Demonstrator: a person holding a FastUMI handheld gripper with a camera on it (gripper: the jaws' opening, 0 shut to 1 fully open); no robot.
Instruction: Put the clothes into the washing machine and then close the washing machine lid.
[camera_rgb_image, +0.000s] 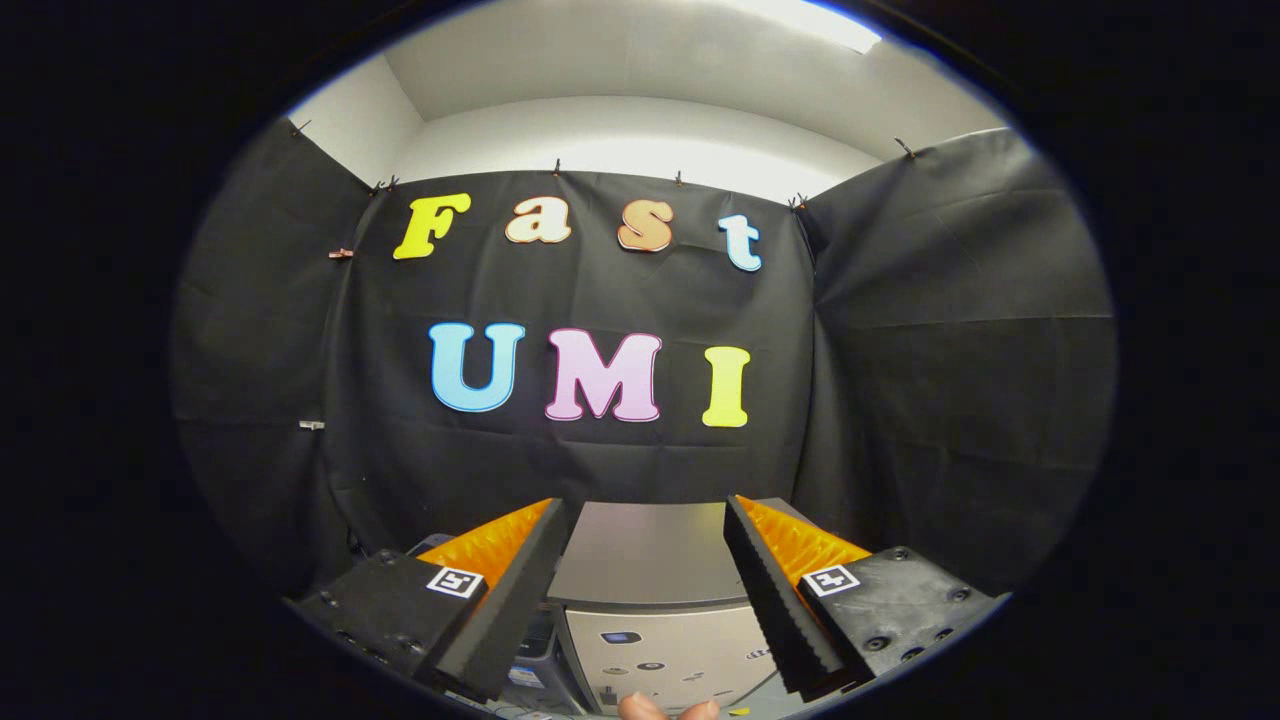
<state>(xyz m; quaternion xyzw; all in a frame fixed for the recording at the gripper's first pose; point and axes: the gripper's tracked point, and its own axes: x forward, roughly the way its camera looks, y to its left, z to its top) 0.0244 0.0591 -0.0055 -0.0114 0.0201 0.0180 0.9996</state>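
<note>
My gripper (645, 510) is open, its two fingers spread wide with nothing between them. Between and below the fingers sits the washing machine (650, 600), a silver-grey box. Its flat top lid (645, 550) looks shut, and a control panel with small buttons (660, 655) faces me. The machine stands against the booth's black cloth wall. I see no clothes from here.
A fingertip of a person's hand (645, 708) shows just under the machine's front panel. Black cloth walls (950, 350) enclose the booth on three sides, with a white wall and ceiling above them. Some dark equipment (535, 640) sits left of the machine.
</note>
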